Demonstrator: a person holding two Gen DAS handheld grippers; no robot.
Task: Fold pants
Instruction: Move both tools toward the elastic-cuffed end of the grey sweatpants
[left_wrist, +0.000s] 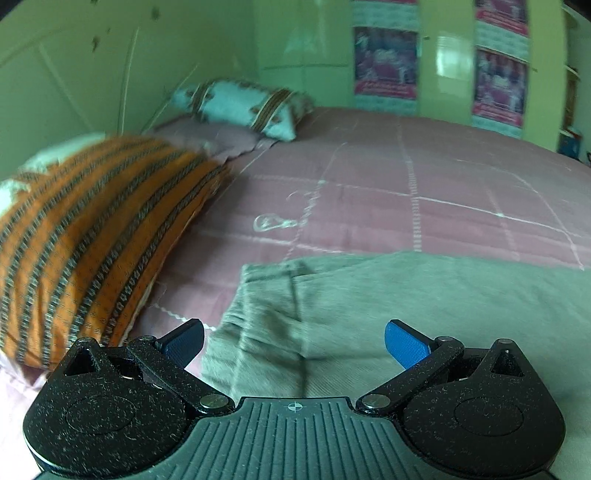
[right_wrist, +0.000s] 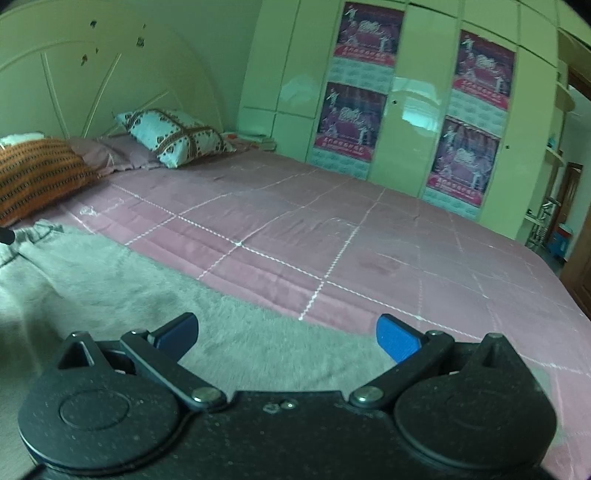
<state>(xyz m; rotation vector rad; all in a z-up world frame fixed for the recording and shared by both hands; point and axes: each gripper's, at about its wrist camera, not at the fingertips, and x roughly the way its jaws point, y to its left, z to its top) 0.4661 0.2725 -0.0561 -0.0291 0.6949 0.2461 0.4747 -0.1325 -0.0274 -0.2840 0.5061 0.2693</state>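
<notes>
Grey fleecy pants (left_wrist: 388, 306) lie flat on a pink bed; their waistband end (left_wrist: 269, 280) with folds is in front of my left gripper (left_wrist: 293, 343). The left gripper is open and empty, its blue fingers spread just above the waistband area. In the right wrist view the pants (right_wrist: 129, 291) stretch from the left edge toward the lower middle. My right gripper (right_wrist: 288, 338) is open and empty, hovering over the pants' far edge where the fabric meets the bedspread.
The pink quilted bedspread (right_wrist: 332, 229) extends far and right. An orange striped pillow (left_wrist: 85, 240) lies left of the pants, a white patterned pillow (right_wrist: 173, 136) by the headboard. A green wardrobe with posters (right_wrist: 406, 92) stands behind the bed.
</notes>
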